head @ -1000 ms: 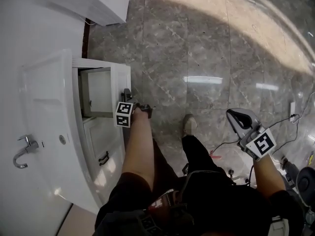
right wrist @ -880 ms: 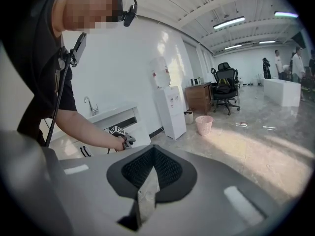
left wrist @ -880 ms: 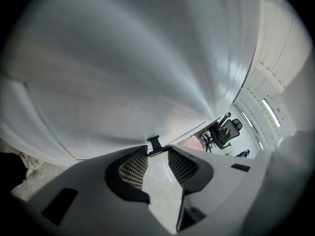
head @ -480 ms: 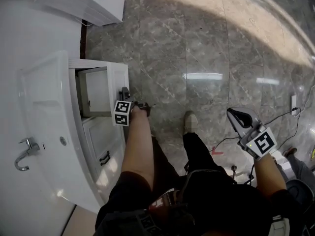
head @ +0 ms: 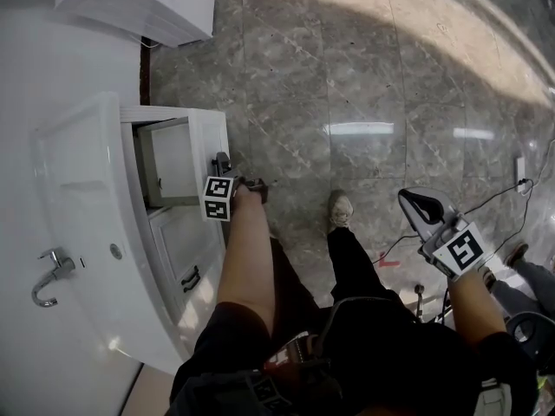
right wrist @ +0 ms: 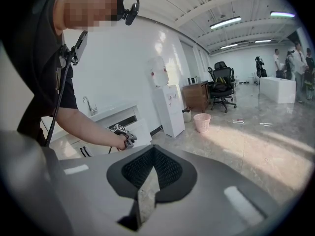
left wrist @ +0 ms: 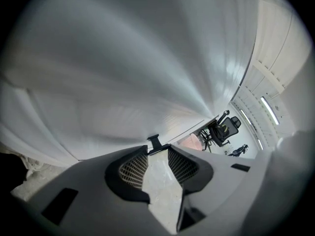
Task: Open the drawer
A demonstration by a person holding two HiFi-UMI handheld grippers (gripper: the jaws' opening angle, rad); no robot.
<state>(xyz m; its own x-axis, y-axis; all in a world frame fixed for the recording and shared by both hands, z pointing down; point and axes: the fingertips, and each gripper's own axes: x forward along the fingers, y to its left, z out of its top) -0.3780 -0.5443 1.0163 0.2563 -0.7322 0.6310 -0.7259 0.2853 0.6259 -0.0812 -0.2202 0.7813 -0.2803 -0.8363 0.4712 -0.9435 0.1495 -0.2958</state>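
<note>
The white vanity cabinet (head: 130,232) stands at the left of the head view, with its top drawer (head: 211,141) pulled out toward the floor. My left gripper (head: 223,165) is at the drawer front, its jaws closed on the small black drawer handle (left wrist: 154,141). In the left gripper view the handle fills the gap at the tips of that gripper (left wrist: 157,148), and the white drawer front fills the rest. My right gripper (head: 419,203) hangs over the floor far to the right, away from the cabinet. It is shut (right wrist: 154,150) with nothing in it.
A sink with a chrome faucet (head: 48,276) tops the cabinet. Below the pulled-out drawer is a lower drawer with a black handle (head: 191,278). A white appliance (head: 139,3) stands beyond the cabinet. The person's shoe (head: 340,208) and cables (head: 390,254) are on the marble floor.
</note>
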